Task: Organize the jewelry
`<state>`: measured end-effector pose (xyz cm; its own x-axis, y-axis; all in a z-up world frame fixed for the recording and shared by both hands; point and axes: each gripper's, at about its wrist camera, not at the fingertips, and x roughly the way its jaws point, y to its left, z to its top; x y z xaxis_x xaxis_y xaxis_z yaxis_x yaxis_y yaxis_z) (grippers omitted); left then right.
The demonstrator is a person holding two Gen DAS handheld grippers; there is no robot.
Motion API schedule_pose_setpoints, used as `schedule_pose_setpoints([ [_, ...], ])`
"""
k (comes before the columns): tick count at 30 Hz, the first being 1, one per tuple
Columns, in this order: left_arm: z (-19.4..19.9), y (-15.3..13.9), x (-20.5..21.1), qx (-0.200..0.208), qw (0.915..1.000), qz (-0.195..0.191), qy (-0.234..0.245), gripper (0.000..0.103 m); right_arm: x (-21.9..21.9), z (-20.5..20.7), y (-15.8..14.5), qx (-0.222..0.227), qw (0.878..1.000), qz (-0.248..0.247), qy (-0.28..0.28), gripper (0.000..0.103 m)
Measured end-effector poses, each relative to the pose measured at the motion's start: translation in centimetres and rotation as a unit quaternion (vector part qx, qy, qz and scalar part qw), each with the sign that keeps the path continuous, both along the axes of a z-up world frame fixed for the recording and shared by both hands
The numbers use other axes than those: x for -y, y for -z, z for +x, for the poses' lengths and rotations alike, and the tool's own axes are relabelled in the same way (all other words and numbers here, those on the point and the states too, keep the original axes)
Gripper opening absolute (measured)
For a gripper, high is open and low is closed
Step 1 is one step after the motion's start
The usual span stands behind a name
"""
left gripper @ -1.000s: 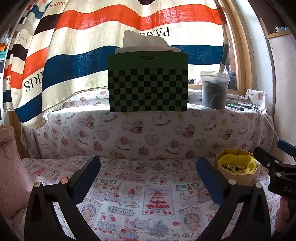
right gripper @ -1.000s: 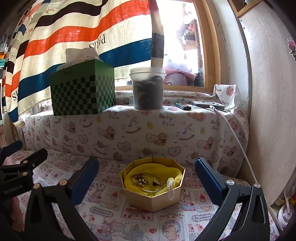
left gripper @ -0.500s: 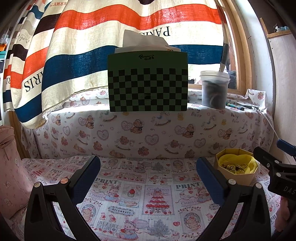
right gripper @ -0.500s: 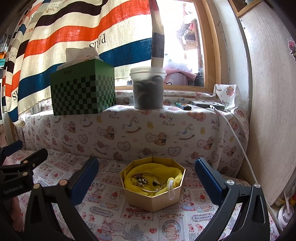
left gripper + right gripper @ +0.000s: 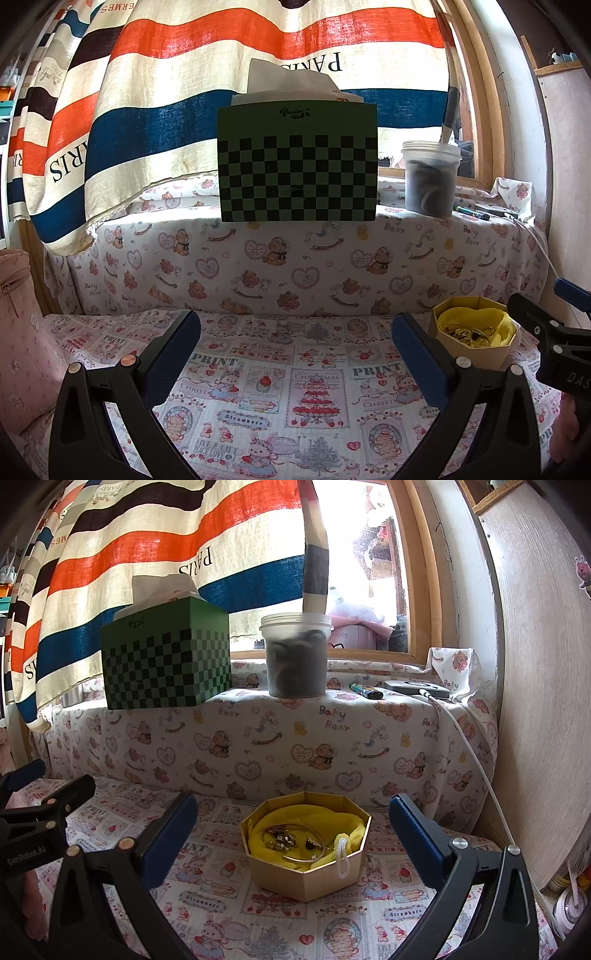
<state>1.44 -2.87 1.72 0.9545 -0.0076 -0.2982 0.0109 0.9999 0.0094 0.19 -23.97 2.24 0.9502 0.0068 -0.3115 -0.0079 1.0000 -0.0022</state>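
A gold octagonal box (image 5: 310,877) with a yellow cloth lining sits on the printed tablecloth. It holds a thin gold bangle (image 5: 317,851) and several small metal jewelry pieces (image 5: 282,842). A white cord loop hangs over its front rim. My right gripper (image 5: 291,840) is open and empty, its jaws standing either side of the box, above and in front of it. My left gripper (image 5: 295,350) is open and empty over bare tablecloth, left of the box (image 5: 476,349). The right gripper's tip shows at the right edge of the left wrist view (image 5: 543,325).
A raised ledge behind carries a green checkered tissue box (image 5: 166,661), a plastic tub (image 5: 297,655), a lighter (image 5: 365,691) and a charger puck with a white cable (image 5: 417,688). A striped curtain hangs behind. A wood panel (image 5: 546,701) stands at the right. A pink bag (image 5: 14,332) is at left.
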Motion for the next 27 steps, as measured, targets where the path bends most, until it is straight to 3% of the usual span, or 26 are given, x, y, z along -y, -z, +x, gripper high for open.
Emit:
schedule_pose_setpoints([
  [27, -0.14, -0.10, 0.29, 0.002, 0.9999, 0.000, 0.014, 0.103, 0.02, 0.02, 0.01, 0.000, 1.000, 0.000, -0.001, 0.103],
])
